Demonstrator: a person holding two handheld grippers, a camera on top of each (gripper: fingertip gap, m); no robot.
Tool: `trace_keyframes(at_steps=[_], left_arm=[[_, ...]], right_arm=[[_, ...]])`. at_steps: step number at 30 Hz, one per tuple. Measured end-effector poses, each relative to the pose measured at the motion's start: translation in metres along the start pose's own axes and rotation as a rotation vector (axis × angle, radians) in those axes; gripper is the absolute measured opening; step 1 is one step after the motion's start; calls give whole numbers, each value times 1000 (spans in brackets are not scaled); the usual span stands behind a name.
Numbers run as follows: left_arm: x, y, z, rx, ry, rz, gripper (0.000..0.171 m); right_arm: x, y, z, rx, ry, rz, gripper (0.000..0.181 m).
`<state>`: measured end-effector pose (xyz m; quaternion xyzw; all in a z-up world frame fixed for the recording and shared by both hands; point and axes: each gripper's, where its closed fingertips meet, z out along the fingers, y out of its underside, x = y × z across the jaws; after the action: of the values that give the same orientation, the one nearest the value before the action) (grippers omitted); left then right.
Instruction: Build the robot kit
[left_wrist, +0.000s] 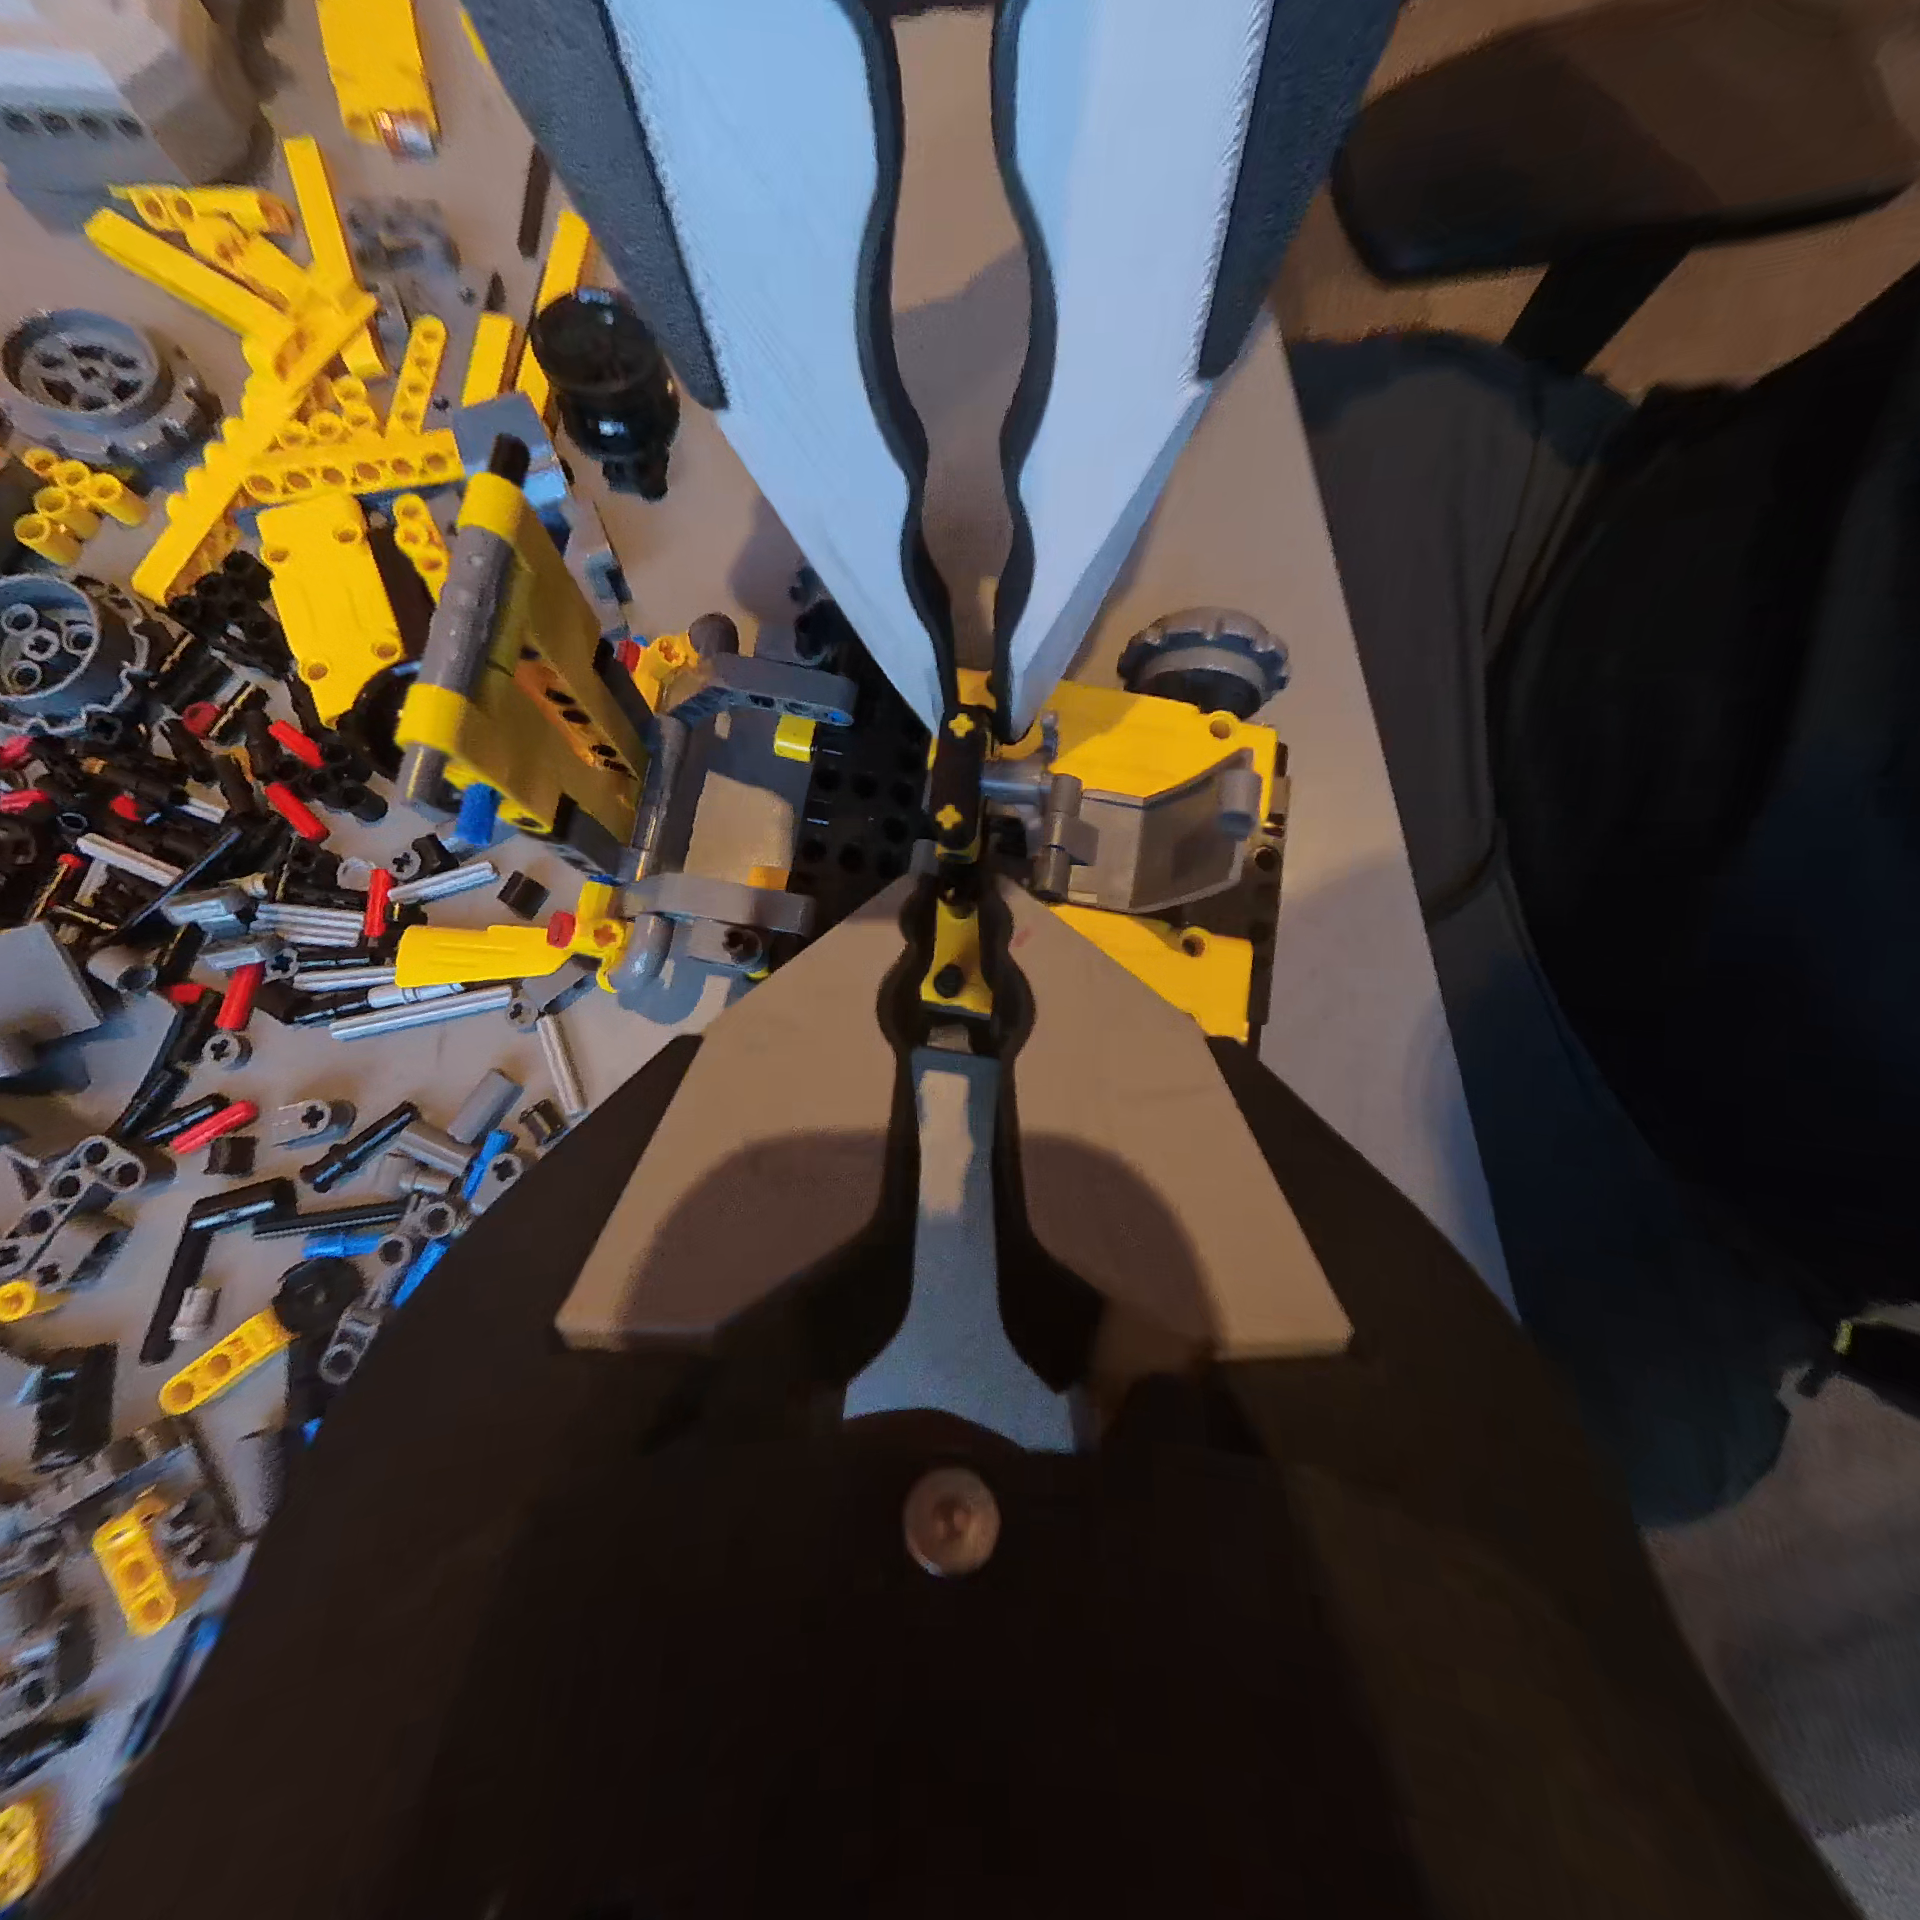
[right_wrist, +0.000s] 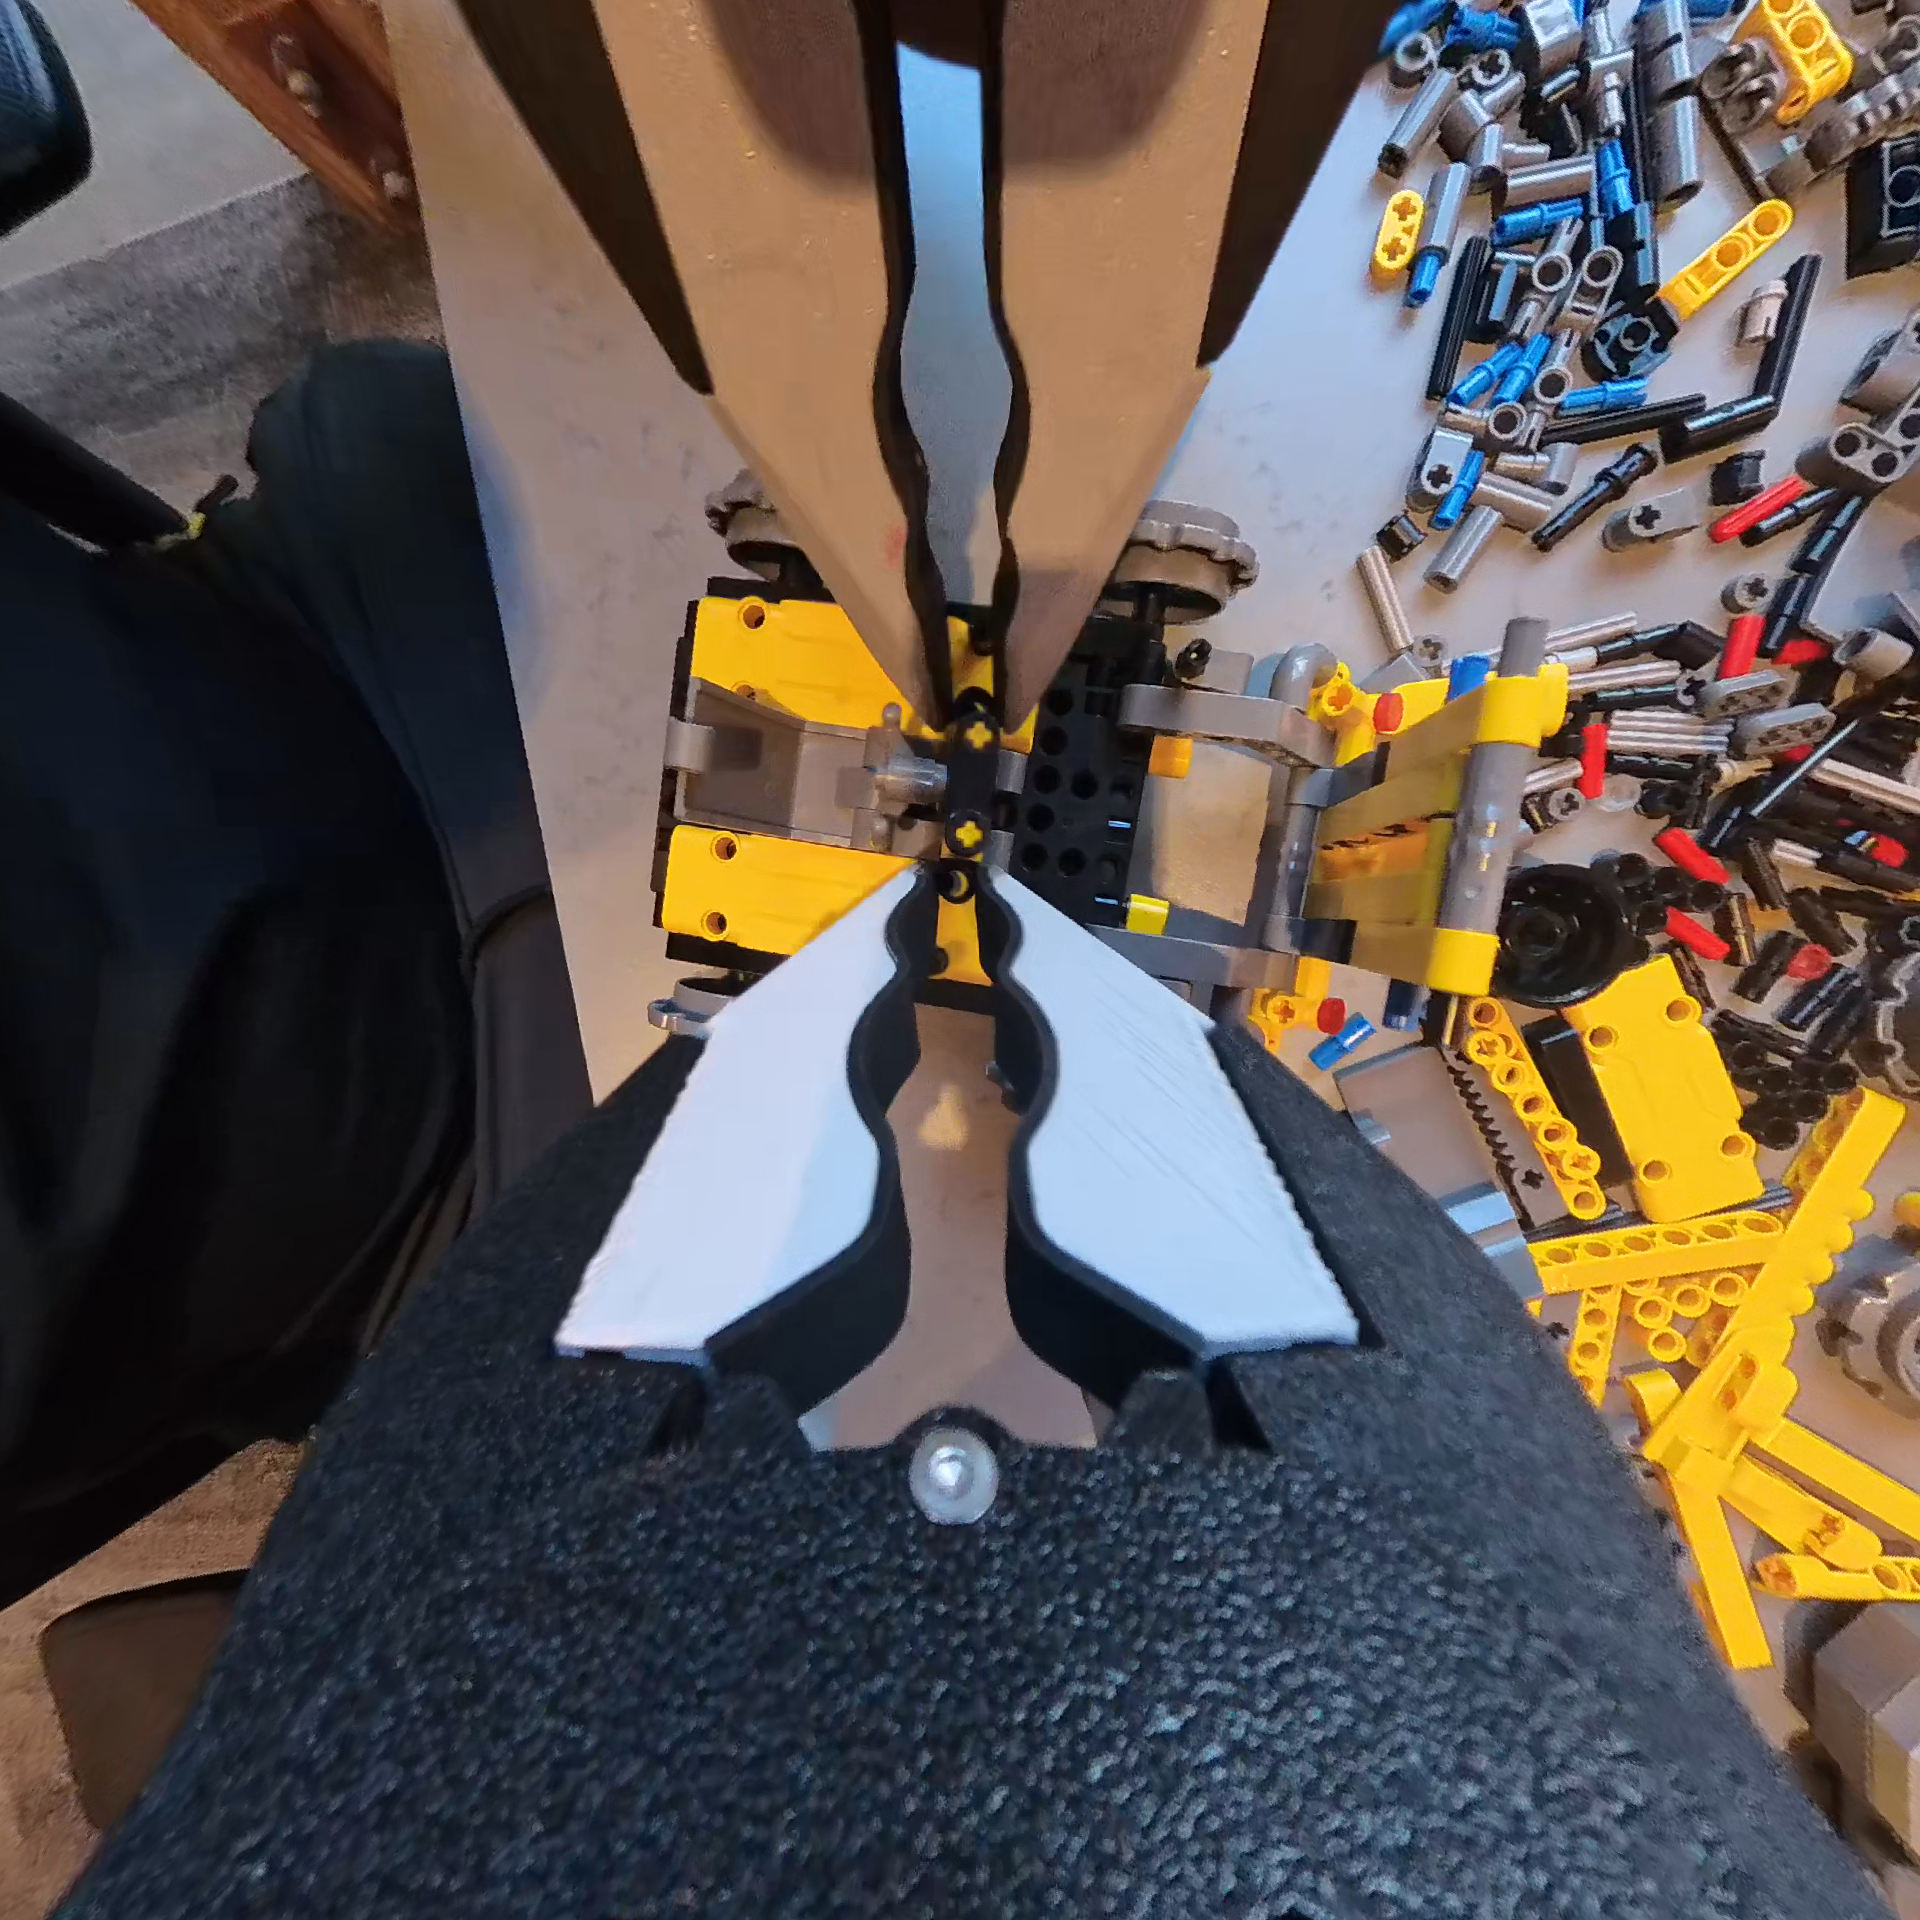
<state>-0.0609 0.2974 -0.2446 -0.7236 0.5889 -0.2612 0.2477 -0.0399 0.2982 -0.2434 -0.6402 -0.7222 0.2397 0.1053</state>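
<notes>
pale grey tabletop (left_wrist: 1340, 790) carries a half-built yellow, grey and black brick model (left_wrist: 1132, 821) close to its edge, with carpet (right_wrist: 156, 301) below and a dark chair (left_wrist: 1662, 727) beside the table. a person's dark-clothed legs (right_wrist: 208, 831) sit against the same edge. wooden furniture (right_wrist: 291, 94) shows in the far corner of the right wrist view.

the left gripper (left_wrist: 951, 935), tan-fingered on a black body, is nearly closed, its tips pinching a yellow piece at one end of the model's short black link (left_wrist: 956, 774). the right gripper (right_wrist: 961, 894), white-fingered on a speckled black body, meets it from the opposite side, its tips also drawn almost together against the link's other end. whether either truly clamps the part or only presses it i cannot tell.

loose parts (left_wrist: 260, 935) litter the table on the side away from the edge: yellow beams (right_wrist: 1662, 1278), black and red pins, blue pegs, grey axles, grey wheels (left_wrist: 83, 364).
</notes>
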Motion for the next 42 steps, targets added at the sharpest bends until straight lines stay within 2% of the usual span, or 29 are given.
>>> trace_keyframes(at_steps=[4, 7, 10, 13, 16, 20, 23, 25, 28, 30, 34, 36, 40, 42], left_arm=[[0, 2, 1, -99, -54, 5, 4], [3, 7, 3, -151, -43, 0, 4], [6, 8, 3, -126, -16, -23, 4], [6, 9, 4, -123, -46, -5, 5], [6, 10, 6, -131, -79, 7, 4], [6, 10, 5, -179, -65, 17, 4], [7, 9, 3, -186, -43, -3, 4], [7, 8, 4, -181, -39, -6, 4], [8, 7, 5, -196, -33, 0, 5], [8, 7, 5, -201, -27, 1, 4], [9, 6, 6, -195, -16, 1, 4], [9, 6, 6, -189, -21, 19, 4], [10, 5, 6, -163, -11, 31, 4], [10, 5, 6, -151, 5, 31, 4]], right_arm=[[1, 0, 1, 4, 14, 3, 6], [-1, 0, 3, -10, -16, 10, 6], [-3, 0, 4, -45, 7, -37, 6], [-3, 0, 4, -52, 45, -69, 6], [-5, 1, 6, 1, 48, -54, 6], [-5, 0, 5, 113, -10, 8, 6], [-6, -3, 3, 221, -14, -15, 6], [-5, -1, -4, 262, -23, 11, 0], [-4, -12, -25, 362, -34, 39, 0], [-3, -14, -29, 364, -26, 50, 0], [-1, 0, -8, 256, 58, 10, 0], [2, 1, -5, 266, 92, 9, 0], [-2, 4, -6, 321, 31, 79, 3], [-4, 4, -6, 327, 20, 59, 9]])
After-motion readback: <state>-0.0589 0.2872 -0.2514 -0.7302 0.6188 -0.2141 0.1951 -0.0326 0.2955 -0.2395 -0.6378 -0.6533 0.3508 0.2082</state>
